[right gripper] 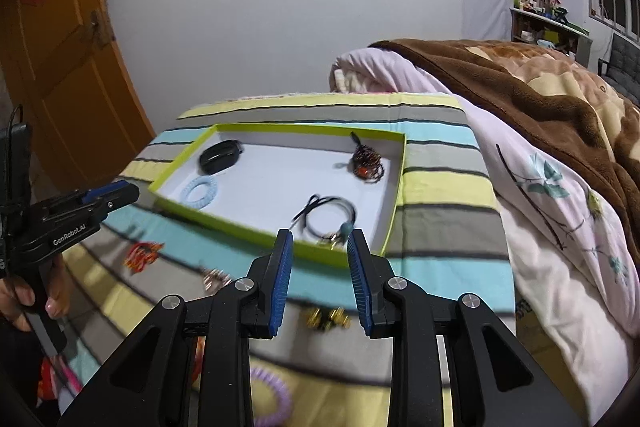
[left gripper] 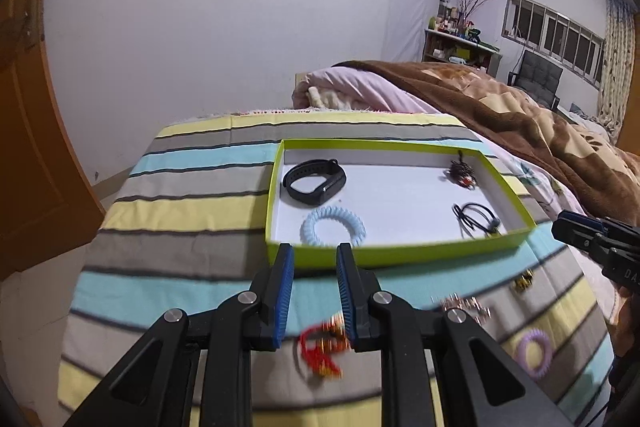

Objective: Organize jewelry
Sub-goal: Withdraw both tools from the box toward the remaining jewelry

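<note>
A shallow lime-green box (left gripper: 400, 251) (right gripper: 256, 231) lies on a striped cloth. It holds a black wristband (left gripper: 314, 181) (right gripper: 220, 155), a pale blue spiral band (left gripper: 332, 225) (right gripper: 199, 191), a dark beaded piece (left gripper: 462, 173) (right gripper: 366, 163) and a black cord necklace (left gripper: 476, 221) (right gripper: 330, 217). My left gripper (left gripper: 315, 255) is open and empty above a red knotted ornament (left gripper: 322, 347) (right gripper: 142, 253). My right gripper (right gripper: 320, 241) is open and empty above gold-and-black earrings (right gripper: 326, 319) (left gripper: 523, 281).
On the cloth in front of the box lie a rose-gold piece (left gripper: 464, 307) (right gripper: 216, 277) and a purple spiral band (left gripper: 534, 351) (right gripper: 270, 393). A bed with a pink quilt (right gripper: 560, 219) and brown blanket (left gripper: 540, 123) lies right. An orange door (right gripper: 60, 47) stands left.
</note>
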Tool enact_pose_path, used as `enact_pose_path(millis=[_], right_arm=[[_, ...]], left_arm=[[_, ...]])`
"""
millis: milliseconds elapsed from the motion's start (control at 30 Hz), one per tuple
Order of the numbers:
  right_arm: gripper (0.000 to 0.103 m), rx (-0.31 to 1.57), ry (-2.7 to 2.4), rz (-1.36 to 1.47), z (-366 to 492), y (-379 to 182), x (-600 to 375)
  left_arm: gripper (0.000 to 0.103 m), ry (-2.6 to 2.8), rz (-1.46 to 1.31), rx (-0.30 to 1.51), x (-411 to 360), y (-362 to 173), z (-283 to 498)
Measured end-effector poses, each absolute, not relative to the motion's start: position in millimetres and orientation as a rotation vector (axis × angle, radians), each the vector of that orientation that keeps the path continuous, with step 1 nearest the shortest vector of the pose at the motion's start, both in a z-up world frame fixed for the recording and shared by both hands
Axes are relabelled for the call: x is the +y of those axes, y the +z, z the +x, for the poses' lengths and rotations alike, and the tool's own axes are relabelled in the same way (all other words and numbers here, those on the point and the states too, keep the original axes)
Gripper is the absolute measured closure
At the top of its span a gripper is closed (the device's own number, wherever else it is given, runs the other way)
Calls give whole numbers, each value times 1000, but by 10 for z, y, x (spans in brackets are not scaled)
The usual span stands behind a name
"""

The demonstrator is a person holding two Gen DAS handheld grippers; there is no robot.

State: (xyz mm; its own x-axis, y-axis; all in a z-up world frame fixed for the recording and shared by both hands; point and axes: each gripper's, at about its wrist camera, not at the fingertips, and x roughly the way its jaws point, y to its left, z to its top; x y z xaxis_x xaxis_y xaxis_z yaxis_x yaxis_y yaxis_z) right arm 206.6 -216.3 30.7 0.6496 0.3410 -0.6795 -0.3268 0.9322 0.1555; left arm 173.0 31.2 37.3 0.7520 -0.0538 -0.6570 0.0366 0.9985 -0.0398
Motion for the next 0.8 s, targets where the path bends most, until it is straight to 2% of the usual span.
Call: enact_pose_path(millis=[467, 800], right_arm=[[74, 793, 398, 32, 1107, 206, -2197], [74, 826, 415, 41, 945, 118, -2153]], left_arm=[[82, -90, -34, 724, 215, 256, 611], [82, -101, -48, 731, 179, 209, 471]])
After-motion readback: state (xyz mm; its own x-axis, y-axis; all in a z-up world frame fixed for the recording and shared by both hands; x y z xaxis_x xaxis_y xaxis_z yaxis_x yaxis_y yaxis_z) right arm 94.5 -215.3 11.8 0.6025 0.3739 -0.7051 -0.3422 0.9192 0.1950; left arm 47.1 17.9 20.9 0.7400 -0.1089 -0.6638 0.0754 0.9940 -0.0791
